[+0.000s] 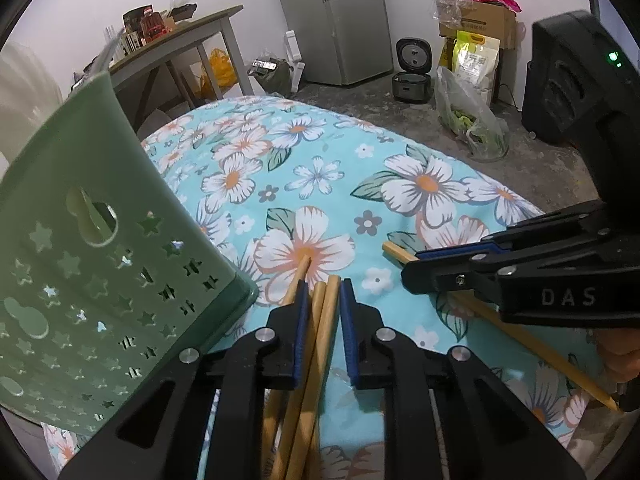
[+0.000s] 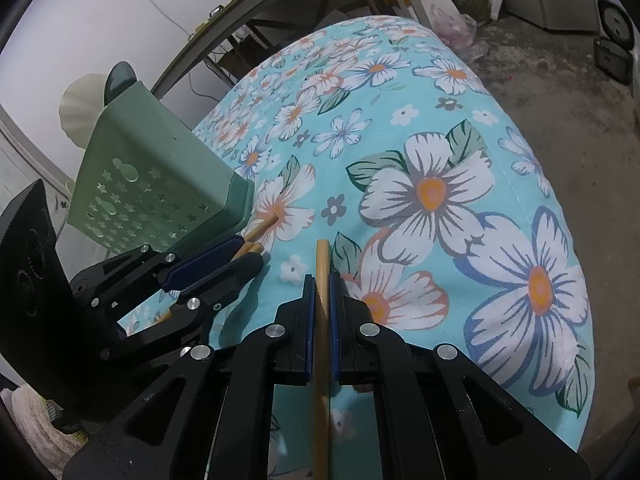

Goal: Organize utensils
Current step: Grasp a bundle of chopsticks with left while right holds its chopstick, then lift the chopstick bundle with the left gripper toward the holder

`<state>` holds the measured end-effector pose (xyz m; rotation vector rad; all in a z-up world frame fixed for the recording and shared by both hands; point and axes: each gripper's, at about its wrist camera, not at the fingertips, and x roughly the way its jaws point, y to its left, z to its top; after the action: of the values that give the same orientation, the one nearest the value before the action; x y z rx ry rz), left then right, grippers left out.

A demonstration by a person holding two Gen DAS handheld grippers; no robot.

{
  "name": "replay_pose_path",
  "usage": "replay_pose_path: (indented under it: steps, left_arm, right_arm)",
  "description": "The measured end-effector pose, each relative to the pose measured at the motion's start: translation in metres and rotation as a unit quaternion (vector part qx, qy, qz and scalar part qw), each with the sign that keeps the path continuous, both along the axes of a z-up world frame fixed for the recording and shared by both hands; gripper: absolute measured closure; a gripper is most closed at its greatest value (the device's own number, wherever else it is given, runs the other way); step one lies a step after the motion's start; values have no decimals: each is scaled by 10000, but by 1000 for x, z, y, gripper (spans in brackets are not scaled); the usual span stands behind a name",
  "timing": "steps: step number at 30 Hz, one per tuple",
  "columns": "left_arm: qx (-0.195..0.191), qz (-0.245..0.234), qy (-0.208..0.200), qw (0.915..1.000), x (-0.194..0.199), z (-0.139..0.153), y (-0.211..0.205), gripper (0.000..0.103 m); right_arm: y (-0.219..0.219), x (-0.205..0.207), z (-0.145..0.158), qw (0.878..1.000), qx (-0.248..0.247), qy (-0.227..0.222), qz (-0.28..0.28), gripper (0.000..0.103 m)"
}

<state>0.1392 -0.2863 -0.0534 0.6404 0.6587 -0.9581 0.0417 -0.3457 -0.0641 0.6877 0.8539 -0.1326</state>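
Observation:
My left gripper (image 1: 324, 284) is shut on a bundle of wooden chopsticks (image 1: 320, 320) and holds them just above the floral tablecloth, next to a green perforated utensil holder (image 1: 80, 264) on its left. One more chopstick (image 1: 300, 272) pokes out left of the fingers. My right gripper (image 2: 322, 278) is shut on a single wooden chopstick (image 2: 322, 264). It shows at the right of the left wrist view (image 1: 412, 268), with its chopstick (image 1: 540, 352) running back toward the hand. The left gripper (image 2: 244, 254) shows beside the holder (image 2: 152, 184) in the right wrist view.
The table carries a turquoise floral cloth (image 1: 320, 168). Behind it are a grey side table (image 1: 180, 44), a fridge (image 1: 340, 20), a rice cooker (image 1: 412, 72), bags and boxes (image 1: 476, 60) on a concrete floor. The cloth edge drops off at the right (image 2: 560, 240).

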Motion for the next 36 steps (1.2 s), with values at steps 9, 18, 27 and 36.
replay_pose_path:
  steps: [9, 18, 27, 36]
  left_arm:
    - [-270, 67, 156, 9995, -1, 22, 19, 88]
    - [-466, 141, 382, 9981, 8, 29, 31, 88]
    - [-334, 10, 333, 9989, 2, 25, 30, 88]
    - [-87, 88, 179, 9998, 5, 14, 21, 88]
  right_arm:
    - [0, -2, 2, 10000, -12, 8, -26, 98]
    - [2, -3, 2, 10000, -35, 17, -44, 98]
    - [1, -4, 3, 10000, -19, 10, -26, 98]
    - [1, -5, 4, 10000, -16, -3, -13, 98]
